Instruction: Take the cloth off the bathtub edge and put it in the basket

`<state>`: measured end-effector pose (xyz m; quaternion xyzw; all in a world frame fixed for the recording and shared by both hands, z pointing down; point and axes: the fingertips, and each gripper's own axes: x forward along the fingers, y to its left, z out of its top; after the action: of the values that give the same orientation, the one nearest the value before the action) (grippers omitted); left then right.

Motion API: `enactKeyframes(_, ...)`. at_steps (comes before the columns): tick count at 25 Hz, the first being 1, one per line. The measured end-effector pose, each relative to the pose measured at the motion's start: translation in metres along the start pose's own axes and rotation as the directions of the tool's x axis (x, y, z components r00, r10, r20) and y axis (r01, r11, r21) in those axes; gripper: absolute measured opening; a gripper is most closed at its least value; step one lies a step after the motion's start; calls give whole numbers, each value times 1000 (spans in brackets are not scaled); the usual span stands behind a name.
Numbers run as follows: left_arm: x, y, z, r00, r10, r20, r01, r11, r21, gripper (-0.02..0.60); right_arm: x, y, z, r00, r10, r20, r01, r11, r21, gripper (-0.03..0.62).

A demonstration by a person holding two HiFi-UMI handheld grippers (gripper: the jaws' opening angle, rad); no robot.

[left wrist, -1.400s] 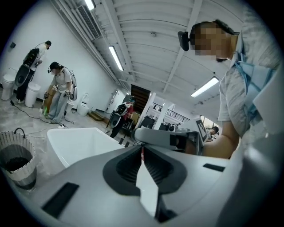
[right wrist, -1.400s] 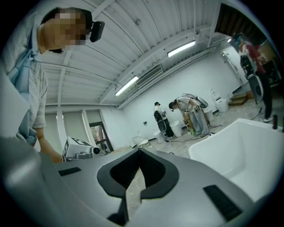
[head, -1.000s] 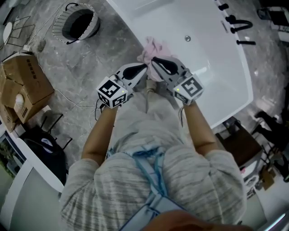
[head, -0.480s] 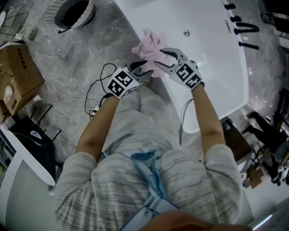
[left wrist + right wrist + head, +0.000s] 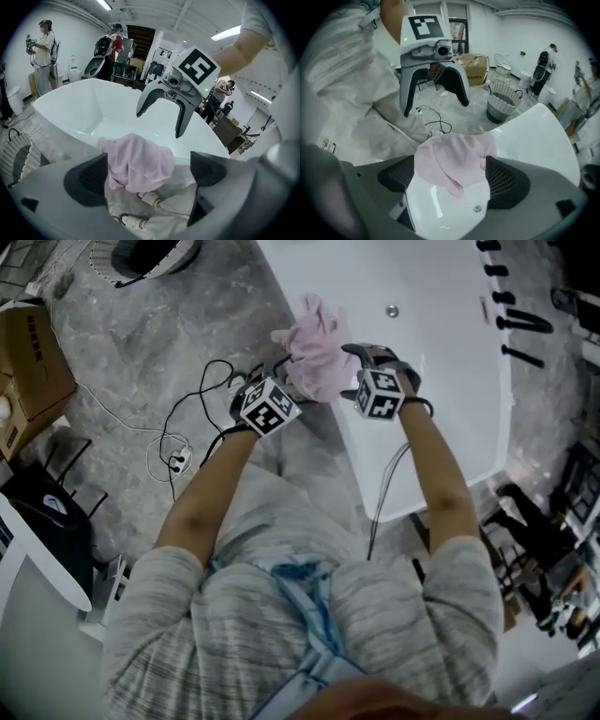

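Note:
A crumpled pink cloth [image 5: 314, 352] lies on the white bathtub's rim [image 5: 375, 456], at its near end. My left gripper [image 5: 281, 371] reaches it from the floor side, and its jaws have just been opening. The cloth [image 5: 136, 161] sits between its pads and only brushes the left one. From the tub side my right gripper [image 5: 354, 367] points steeply down; its jaws have also just been opening. They straddle the cloth [image 5: 454, 157] without pressing on it. The woven basket [image 5: 141, 259] stands on the floor at the far left.
A black cable [image 5: 187, 427] and a white one trail over the grey marble floor beside the tub. Cardboard boxes [image 5: 28, 362] stand at the left. Black tap fittings [image 5: 511, 324] line the tub's far rim. The basket [image 5: 504, 103] is beyond the tub's end.
Both grippers have come down from shut jaws held above the cloth to open jaws on either side of it. The right one has rolled and tipped downward.

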<state>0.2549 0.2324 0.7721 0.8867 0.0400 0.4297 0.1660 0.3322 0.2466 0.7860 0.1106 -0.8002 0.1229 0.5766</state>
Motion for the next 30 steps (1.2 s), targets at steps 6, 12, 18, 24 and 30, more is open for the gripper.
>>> enactKeyframes(6,31,11,-26,993,26,-112,-20,998,51,545,34,-4,-27,989,16,-150,-45,980,-195,514)
enactKeyframes(12,69,14,-53,973,92,-213,-84,995,48,583,73,-8,-49,977,-54,-207,-6,960,-280,574)
enactKeyframes(18,103,8,-68,954,65,-291,-54,997,46,600,100,-19,-47,971,-101,-218,11,925,-380,574)
enactKeyframes(24,123,31,-61,953,46,-300,-31,998,54,600,123,-22,-39,971,-50,-232,-52,909,-413,574)
enactKeyframes(30,132,28,-57,948,-21,-318,38,998,49,600,124,-20,-41,957,18,-291,-126,925,-359,572)
